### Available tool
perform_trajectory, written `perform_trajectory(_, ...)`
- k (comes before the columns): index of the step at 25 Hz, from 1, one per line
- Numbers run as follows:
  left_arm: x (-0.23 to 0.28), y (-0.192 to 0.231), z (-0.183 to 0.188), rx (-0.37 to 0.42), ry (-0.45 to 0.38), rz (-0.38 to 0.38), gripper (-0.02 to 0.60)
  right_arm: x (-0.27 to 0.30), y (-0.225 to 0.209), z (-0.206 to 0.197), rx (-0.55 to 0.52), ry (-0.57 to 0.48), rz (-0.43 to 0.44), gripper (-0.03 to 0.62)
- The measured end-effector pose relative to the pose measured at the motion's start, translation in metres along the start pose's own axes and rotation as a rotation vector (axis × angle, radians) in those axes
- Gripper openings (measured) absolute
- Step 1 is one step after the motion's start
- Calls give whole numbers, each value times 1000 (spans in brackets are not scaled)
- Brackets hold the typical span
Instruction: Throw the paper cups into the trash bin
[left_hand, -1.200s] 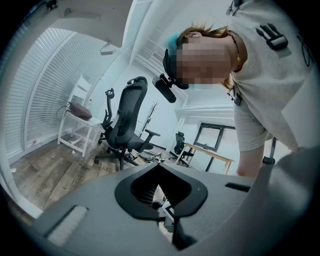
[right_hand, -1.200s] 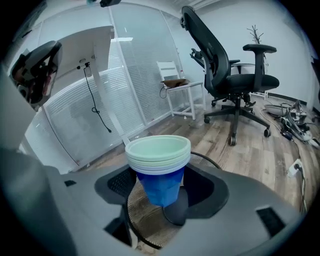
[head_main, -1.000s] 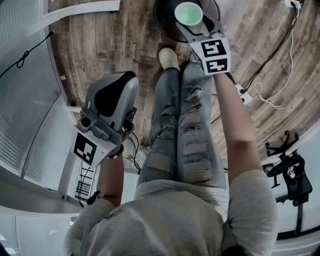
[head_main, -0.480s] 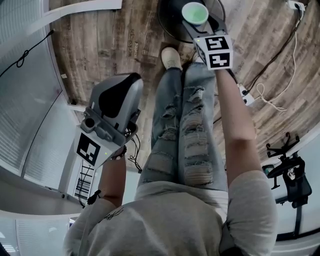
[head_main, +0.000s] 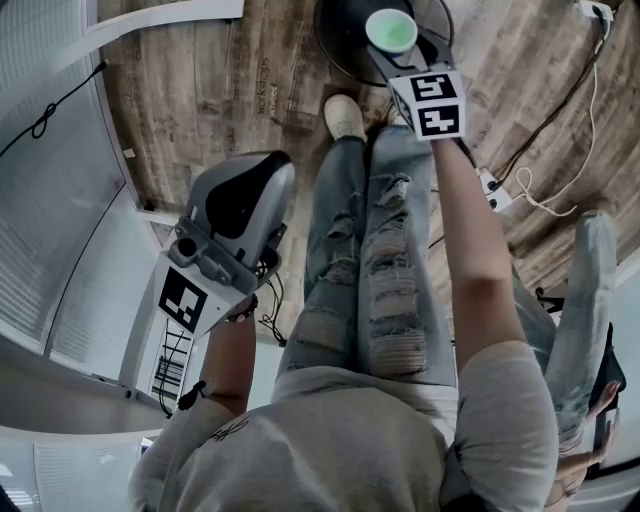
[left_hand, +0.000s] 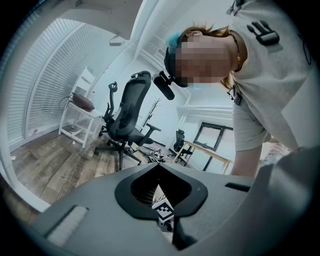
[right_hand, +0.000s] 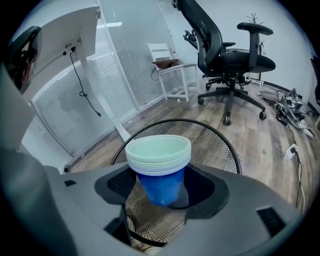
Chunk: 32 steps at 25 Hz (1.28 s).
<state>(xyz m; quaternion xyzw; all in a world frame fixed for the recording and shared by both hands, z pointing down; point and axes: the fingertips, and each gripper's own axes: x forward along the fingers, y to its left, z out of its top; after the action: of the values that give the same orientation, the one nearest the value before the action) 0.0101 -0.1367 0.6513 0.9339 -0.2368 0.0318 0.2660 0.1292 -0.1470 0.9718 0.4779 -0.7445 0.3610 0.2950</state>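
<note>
1. Moved, head view: paper cups (head_main: 391, 30) edged right over the trash bin (head_main: 335, 50), top centre; a leg (head_main: 590, 300) entered at right.
2. Left gripper view: left hand-held gripper (left_hand: 161, 192) pressed together, empty.
3. Right gripper view: right hand-held gripper (right_hand: 160, 197) pinches paper cups above trash bin, apparently poised for release.

No words or numbers legible, only square coded markers (head_main: 186, 300) on the hand-held gripper cubes (head_main: 430, 103), faint floor print (head_main: 263, 82) too blurred.
</note>
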Motion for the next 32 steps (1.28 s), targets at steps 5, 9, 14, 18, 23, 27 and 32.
perform_trajectory(5, 2, -1, -5, -5, 13, -13, 5, 2, 1, -1, -3, 1, 8, 299)
perform_trajectory(9, 4, 0, -4, -15, 8, -12, 5, 1, 0, 0, 22, -2, 16, 299)
perform_trajectory(14, 5, -1, -8, -30, 11, -7, 5, -1, 0, 0, 44, 2, 29, 301)
perform_trajectory(18, 6, -3, -8, -36, 6, -19, 5, -1, -1, -2, 49, 8, 25, 301)
perform_trajectory(23, 7, -6, -2, -20, 1, -29, 5, -5, 1, 1, 44, 6, 18, 301)
perform_trajectory(27, 10, -10, 7, -11, -8, -36, 5, -13, 5, 10, 23, 0, 27, 301)
perform_trajectory(32, 16, -10, 14, 5, -13, -44, 5, -21, 11, 30, -3, -32, 47, 301)
